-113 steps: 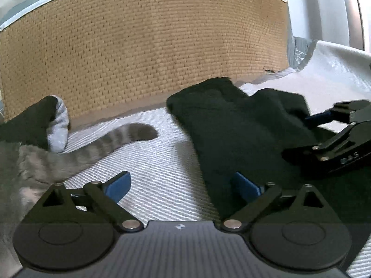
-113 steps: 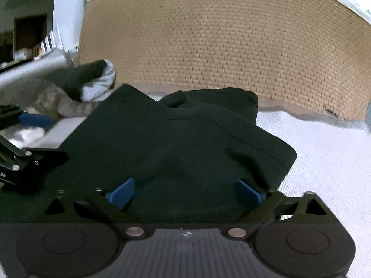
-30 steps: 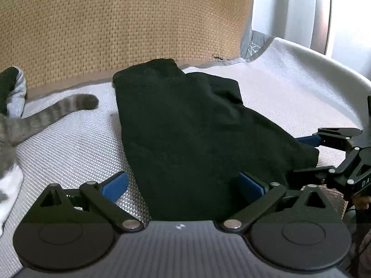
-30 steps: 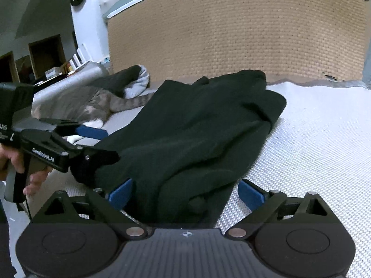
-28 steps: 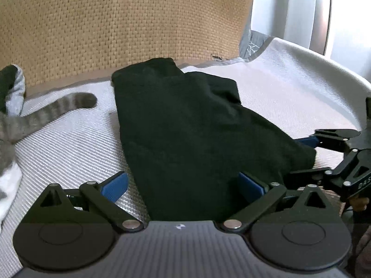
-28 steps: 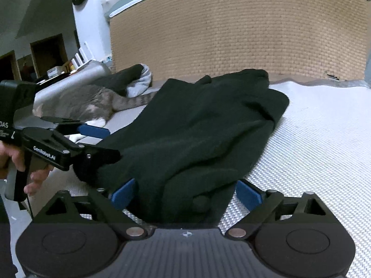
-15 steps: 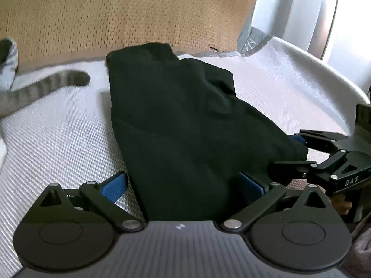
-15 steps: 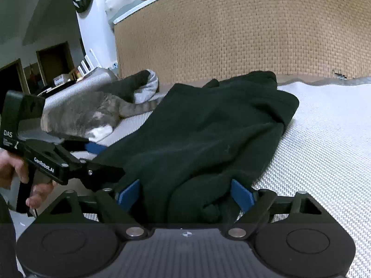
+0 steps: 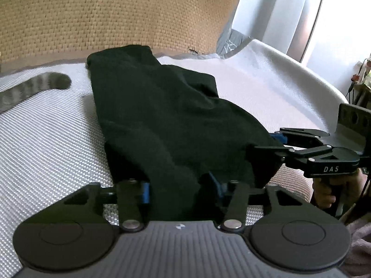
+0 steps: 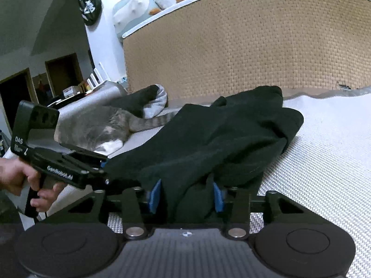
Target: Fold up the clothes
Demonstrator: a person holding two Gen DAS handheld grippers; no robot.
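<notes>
Black garment [image 9: 167, 120] lies on bed, near edge. Left tongs [image 9: 178, 188] & right tongs [image 10: 186, 192] just closed, pinching its near hem. Risk: bunched layers slip out when lifted, or cat [image 10: 97, 129] interferes.

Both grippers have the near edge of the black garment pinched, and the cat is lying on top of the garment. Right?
Not quite. Both the left gripper and right gripper do pinch the black garment, but the right wrist view shows the cat lying on the mattress beside it.
</notes>
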